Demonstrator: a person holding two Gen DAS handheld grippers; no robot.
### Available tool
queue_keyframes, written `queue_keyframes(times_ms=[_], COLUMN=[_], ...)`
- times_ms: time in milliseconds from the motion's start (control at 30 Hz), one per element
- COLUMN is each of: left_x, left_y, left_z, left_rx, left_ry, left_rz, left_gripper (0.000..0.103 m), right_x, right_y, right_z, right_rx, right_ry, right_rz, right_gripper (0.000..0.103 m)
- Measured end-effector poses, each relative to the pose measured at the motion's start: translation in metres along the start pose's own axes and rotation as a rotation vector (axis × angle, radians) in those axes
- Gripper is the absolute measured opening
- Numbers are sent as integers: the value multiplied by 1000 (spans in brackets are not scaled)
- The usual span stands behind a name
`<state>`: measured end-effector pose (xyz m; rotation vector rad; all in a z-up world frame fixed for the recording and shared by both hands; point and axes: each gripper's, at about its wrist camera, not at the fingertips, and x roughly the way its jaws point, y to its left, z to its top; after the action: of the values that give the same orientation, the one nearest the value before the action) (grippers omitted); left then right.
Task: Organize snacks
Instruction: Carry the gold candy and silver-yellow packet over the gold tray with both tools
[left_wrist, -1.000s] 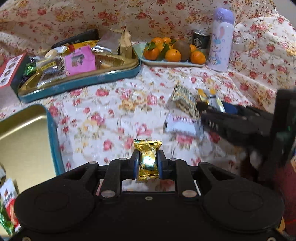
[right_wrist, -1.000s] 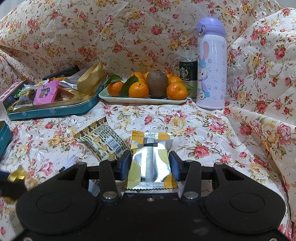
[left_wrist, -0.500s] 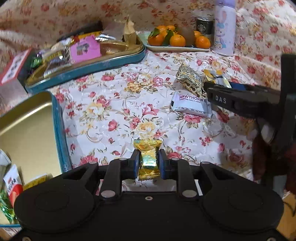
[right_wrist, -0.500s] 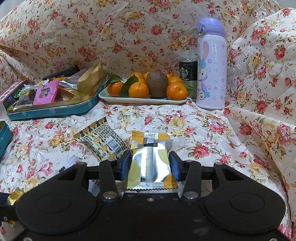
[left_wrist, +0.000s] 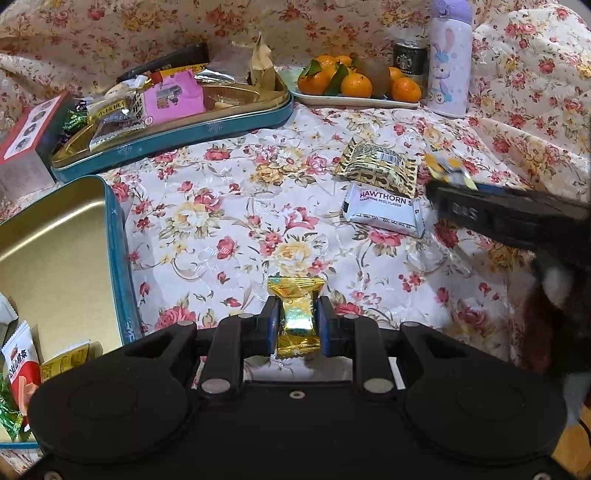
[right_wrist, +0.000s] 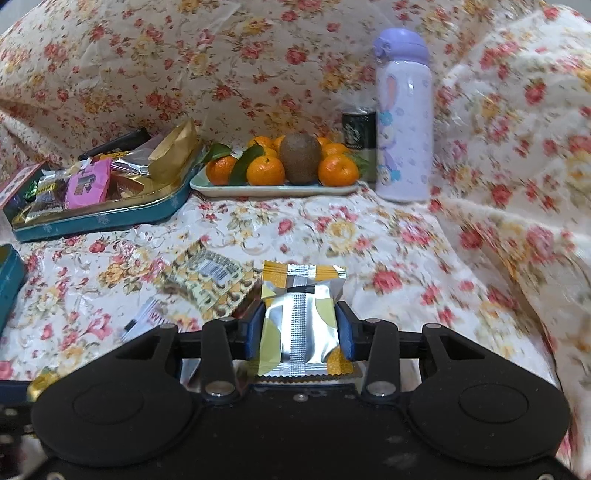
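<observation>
A sweet between each pair of my jaws, above the flowered bench

My left gripper (left_wrist: 295, 325) has its jaws barely apart around the gold-wrapped candy (left_wrist: 296, 317), pads beside its foil, just right of the open teal tin (left_wrist: 118, 258). My right gripper (right_wrist: 301, 332) is closing its jaws on the silver-and-yellow packet (right_wrist: 301, 325), pads pressing its sides, near the patterned packet (right_wrist: 207, 284). The fruit plate (right_wrist: 273, 190) and lilac bottle (right_wrist: 404, 122) stand far behind.
</observation>
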<state>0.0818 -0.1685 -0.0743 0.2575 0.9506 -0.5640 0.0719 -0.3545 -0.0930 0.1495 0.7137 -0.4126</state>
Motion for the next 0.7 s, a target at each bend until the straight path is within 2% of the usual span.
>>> queue_keyframes(times_ms=[167, 433, 600, 700], left_x=[0, 0, 0, 0], left_y=[3, 4, 4, 4], left_z=[1, 1, 3, 3], left_rx=[-11, -15, -10, -12], left_ry=[1, 3, 9, 9], left_rz=[-9, -12, -15, -17], left_gripper=[31, 31, 31, 31], right_x=[-32, -81, -92, -91], right_y=[-1, 13, 22, 21], right_z=[-20, -61, -72, -73], right_rx=[27, 14, 13, 61], right_ry=[37, 40, 19, -1], right_rz=[-8, 8, -13, -19], right_gripper=[41, 42, 44, 45])
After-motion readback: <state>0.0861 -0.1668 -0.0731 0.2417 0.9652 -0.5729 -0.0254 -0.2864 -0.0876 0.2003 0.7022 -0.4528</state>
